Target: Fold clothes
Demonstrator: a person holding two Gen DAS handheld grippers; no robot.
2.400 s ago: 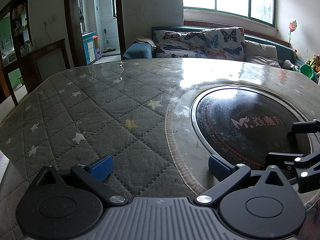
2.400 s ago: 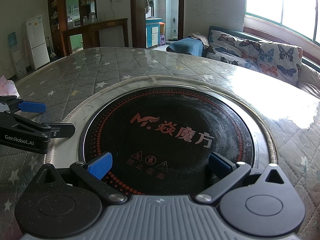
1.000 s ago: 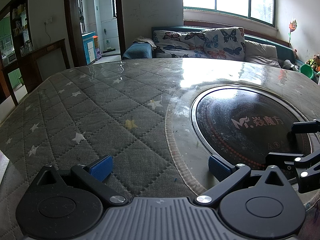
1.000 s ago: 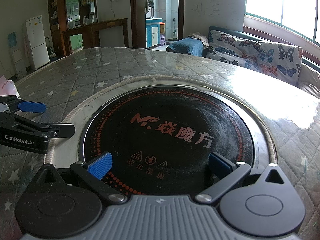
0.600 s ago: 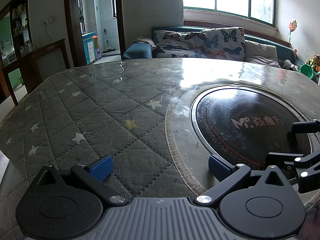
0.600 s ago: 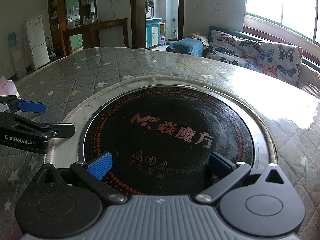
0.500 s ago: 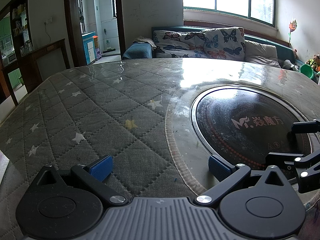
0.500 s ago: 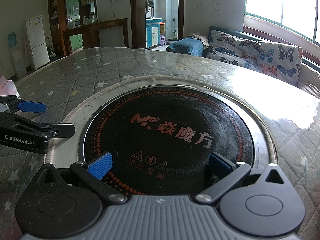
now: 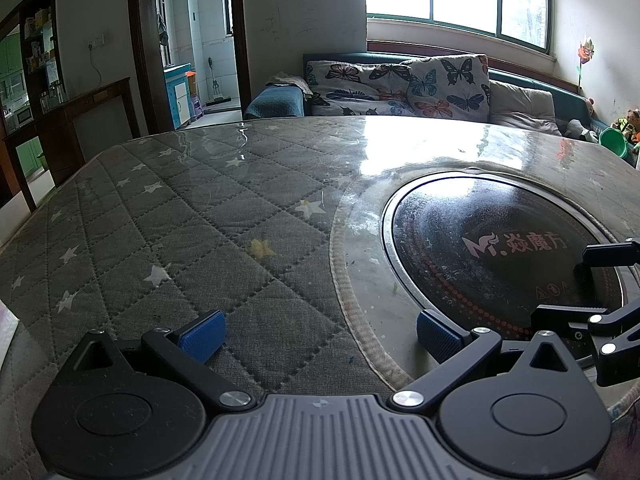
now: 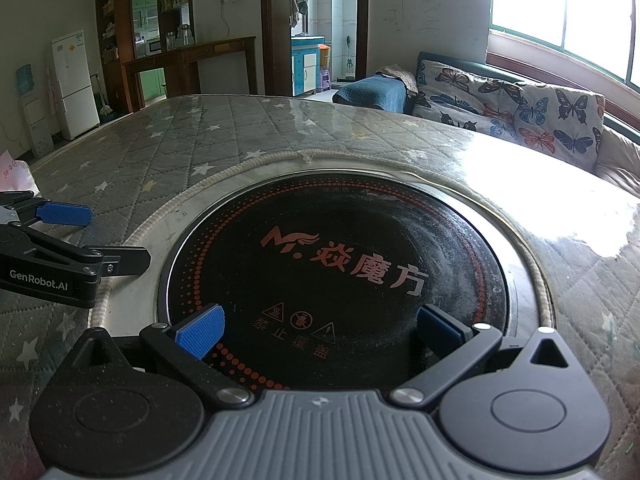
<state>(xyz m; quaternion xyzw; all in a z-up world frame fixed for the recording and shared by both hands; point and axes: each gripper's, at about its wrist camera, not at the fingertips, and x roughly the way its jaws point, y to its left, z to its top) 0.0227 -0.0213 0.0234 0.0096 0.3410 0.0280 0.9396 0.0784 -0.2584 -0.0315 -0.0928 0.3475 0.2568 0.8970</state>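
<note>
Quilted table cover (image 9: 168,216), white fridge (image 10: 76,84) only in right view, both grippers' jaws released, empty

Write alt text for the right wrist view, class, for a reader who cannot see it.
The open right gripper hovers empty over a round black cooktop set into a table covered by a grey star-quilted cloth. The left gripper, also open, shows at the left edge. No clothes are in sight; a butterfly-print sofa stands behind.

My right gripper (image 9: 612,312) is getting cut off by the picture's edge; my left gripper (image 10: 60,236) is running off-frame too.
</note>
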